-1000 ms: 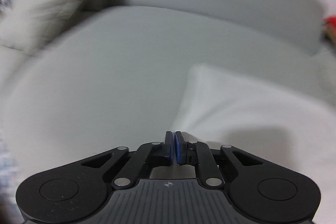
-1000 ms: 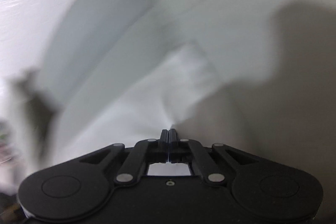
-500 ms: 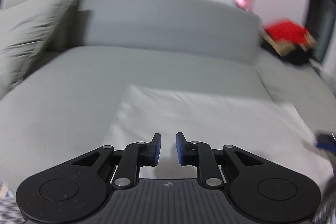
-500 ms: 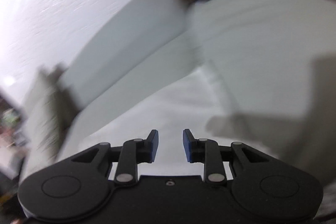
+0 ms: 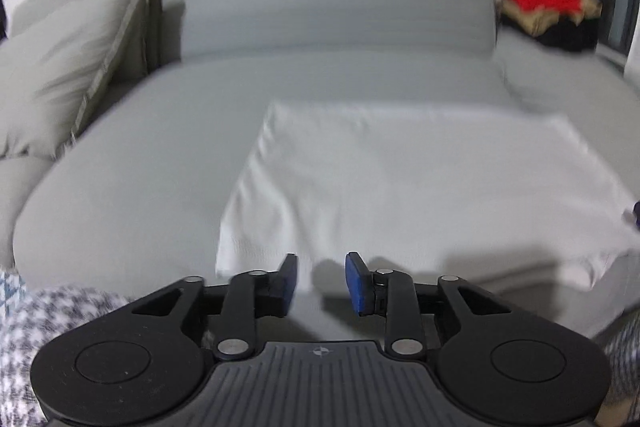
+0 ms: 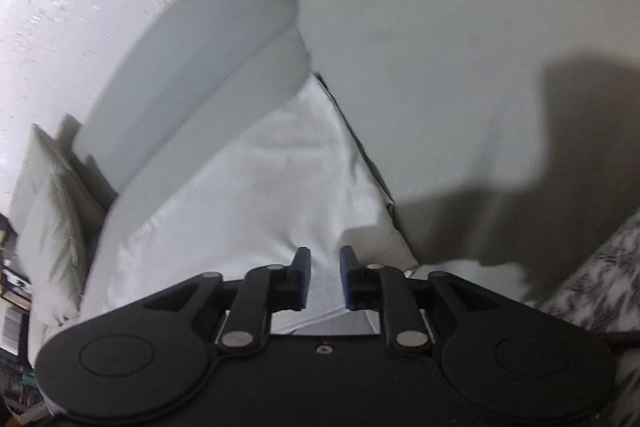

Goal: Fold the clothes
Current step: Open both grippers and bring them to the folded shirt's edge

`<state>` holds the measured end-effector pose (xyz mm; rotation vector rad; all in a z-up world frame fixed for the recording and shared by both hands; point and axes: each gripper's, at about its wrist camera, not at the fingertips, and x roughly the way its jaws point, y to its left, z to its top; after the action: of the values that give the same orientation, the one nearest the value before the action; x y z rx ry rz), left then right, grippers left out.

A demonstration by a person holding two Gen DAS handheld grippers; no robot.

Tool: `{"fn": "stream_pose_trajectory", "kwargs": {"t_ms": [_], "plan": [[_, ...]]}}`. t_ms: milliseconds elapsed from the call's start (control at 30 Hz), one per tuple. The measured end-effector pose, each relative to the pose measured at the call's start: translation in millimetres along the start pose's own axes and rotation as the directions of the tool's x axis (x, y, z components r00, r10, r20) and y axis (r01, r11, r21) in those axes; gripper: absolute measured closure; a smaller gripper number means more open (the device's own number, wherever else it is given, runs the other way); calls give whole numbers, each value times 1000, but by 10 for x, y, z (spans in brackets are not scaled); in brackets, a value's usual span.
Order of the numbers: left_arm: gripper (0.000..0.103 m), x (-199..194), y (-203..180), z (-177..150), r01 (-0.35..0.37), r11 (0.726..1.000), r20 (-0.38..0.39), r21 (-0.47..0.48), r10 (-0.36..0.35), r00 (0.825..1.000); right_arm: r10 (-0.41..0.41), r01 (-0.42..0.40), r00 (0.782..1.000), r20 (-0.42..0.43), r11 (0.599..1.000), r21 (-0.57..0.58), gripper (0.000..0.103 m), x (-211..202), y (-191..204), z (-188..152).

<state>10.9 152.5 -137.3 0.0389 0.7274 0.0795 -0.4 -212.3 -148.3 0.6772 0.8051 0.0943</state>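
Note:
A white garment [image 5: 400, 179] lies flat in a rough rectangle on the grey sofa seat [image 5: 140, 155]. My left gripper [image 5: 322, 281] is open and empty, just short of the garment's near edge. The garment also shows in the right wrist view [image 6: 256, 203], spread along the seat. My right gripper [image 6: 323, 277] is open and empty, above the garment's near right corner.
Beige cushions [image 5: 68, 67] lean at the sofa's left end. A pile of red, tan and black clothes [image 5: 548, 7] sits at the far right. The grey backrest [image 5: 332, 11] runs behind. Patterned fabric [image 6: 592, 287] shows at the lower right.
Both grippers were shut on the white garment a second ago. They have opened, let it go and drawn back toward the near edge. The garment now lies flat.

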Motion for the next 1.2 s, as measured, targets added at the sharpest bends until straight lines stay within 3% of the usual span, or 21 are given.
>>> {"fn": "stream_pose_trajectory", "kwargs": {"t_ms": [67,233,367,467,633,700,767,833,900,933,967,1067,1200], "plan": [[69,-17,-104,76,30,999,45,13,-31,999,66,-66,998,17,998,-26,81,-20,58,-5],[66,165,-623,252,103,987,62,127,-111,992,218,-217,976,-12,964,-152,81,117,424,-17],[64,372,-867,217,120,979,-20,165,-118,993,156,-164,986,-50,955,-248,81,455,726,-14],[64,331,-899,122,130,969,-62,209,-120,991,51,-81,993,-110,952,-295,85,487,795,-145],[64,116,-703,-197,215,952,-222,217,-166,961,35,-93,983,-181,942,-321,85,162,676,-328],[65,30,-623,-320,248,945,-281,213,-184,942,36,-102,971,-237,957,-272,81,21,478,-407],[64,-104,-531,-306,257,953,-221,159,-220,950,64,-113,965,-255,977,-181,71,-63,261,-406],[58,-219,-503,-235,239,959,-128,151,-221,967,119,-145,970,-213,983,-112,65,-160,130,-322],[55,-300,-494,-159,218,964,-52,149,-213,976,169,-177,977,-133,983,-52,48,-268,45,-232],[54,-297,-503,-123,209,967,-44,145,-205,978,187,-189,978,-92,982,-18,33,-315,-3,-193],[53,-292,-511,-87,201,969,-36,142,-198,980,196,-194,979,-54,981,25,29,-350,-64,-165],[52,-208,-536,8,196,974,-39,109,-193,980,197,-199,980,29,968,153,29,-395,-247,-104],[51,-111,-576,32,218,974,-40,57,-216,976,234,-228,972,0,946,229,36,-300,-320,-103]]}}
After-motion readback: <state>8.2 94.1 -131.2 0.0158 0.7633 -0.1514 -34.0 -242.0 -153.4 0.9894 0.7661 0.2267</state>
